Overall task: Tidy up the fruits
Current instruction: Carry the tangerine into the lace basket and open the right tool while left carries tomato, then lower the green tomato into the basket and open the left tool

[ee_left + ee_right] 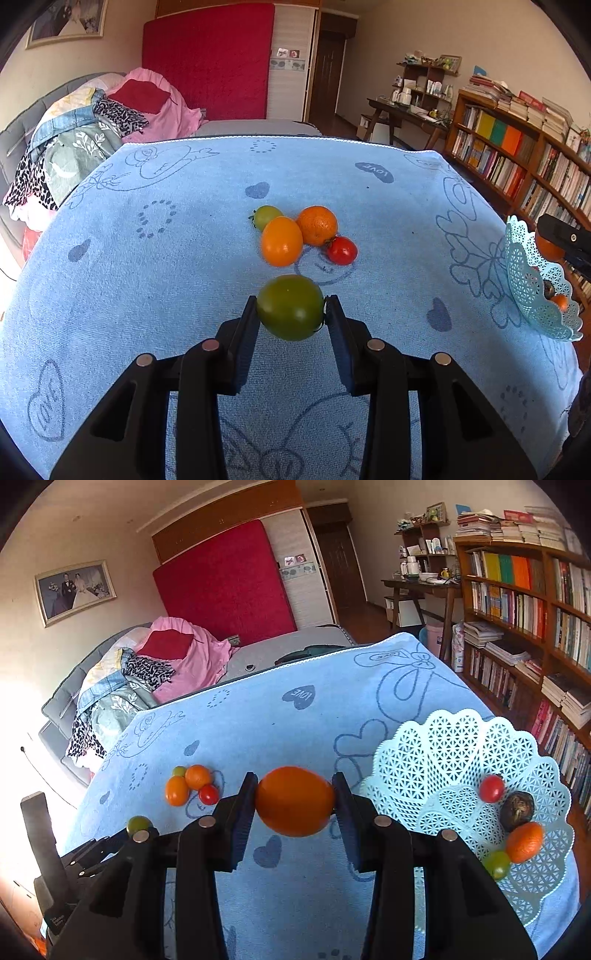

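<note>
Right now both of your tools are loaded. Your right gripper (295,801) has its jaws closed on an orange fruit (294,800), gripped across its long sides and carried above the blue towel (258,716), just left of the pale lattice basket (461,738). Your left gripper (290,308) is clamped on a green tomato (290,306), low over the towel and just in front of the loose fruit.

The step in hand looks like the drop into the basket. Carry the orange fruit over the scalloped rim with room to spare, since that rim flares high and a clipped edge could tip the light basket. Aim for the bare lattice toward the centre, away from the fruit gathered at the right side, lower it close to the floor of the basket, and only then spread the jaws; round fruit released from height will likely roll or bounce. Keep your left gripper where it is until the right one has cleared the basket, so the two don't crowd each other over the rim.

The count: four pieces lie in the basket, namely one red tomato (492,788), one dark wrinkled fruit (517,809), one orange mandarin (524,842) and one green tomato. Four more sit touching in a cluster on the towel: one small green tomato (266,217), one smooth orange fruit (281,242), one dimpled mandarin (317,225) and one small red tomato (342,250). Two are in your grippers.
</note>
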`<move>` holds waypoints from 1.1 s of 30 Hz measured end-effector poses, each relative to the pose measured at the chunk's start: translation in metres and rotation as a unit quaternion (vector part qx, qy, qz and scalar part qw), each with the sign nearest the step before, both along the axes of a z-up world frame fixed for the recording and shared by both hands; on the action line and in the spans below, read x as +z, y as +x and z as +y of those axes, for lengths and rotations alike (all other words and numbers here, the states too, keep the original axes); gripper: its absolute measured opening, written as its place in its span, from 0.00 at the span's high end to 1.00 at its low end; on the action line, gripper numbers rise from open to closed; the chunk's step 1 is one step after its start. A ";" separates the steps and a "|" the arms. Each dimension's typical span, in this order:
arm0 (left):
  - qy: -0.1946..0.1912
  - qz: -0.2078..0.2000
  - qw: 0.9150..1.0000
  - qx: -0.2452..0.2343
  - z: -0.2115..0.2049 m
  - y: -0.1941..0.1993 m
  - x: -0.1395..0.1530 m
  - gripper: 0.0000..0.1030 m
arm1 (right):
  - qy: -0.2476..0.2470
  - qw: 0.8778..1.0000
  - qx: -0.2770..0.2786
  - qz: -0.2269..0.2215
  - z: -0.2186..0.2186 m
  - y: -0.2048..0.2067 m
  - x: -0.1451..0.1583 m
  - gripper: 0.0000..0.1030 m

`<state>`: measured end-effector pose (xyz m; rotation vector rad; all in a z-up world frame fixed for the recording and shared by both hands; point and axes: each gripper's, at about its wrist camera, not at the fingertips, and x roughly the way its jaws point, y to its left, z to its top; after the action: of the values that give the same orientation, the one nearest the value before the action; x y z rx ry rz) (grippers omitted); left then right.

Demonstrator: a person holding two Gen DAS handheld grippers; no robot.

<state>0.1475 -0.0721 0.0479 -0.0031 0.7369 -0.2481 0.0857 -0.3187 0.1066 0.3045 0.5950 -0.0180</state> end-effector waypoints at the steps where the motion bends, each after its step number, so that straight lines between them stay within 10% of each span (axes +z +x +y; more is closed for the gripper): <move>1: 0.001 -0.001 1.000 -0.001 -0.001 -0.002 0.001 0.64 | 0.002 1.000 -0.008 0.001 -0.007 -0.005 0.000 0.59; 33: 0.034 -0.049 0.996 -0.065 -0.084 -0.040 0.044 0.63 | 0.043 0.998 -0.029 0.046 -0.070 -0.058 -0.045 0.49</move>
<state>0.1071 -0.1557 0.0918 0.1209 0.6486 -0.3448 0.0280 -0.3889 0.0620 0.4067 0.6799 -0.0632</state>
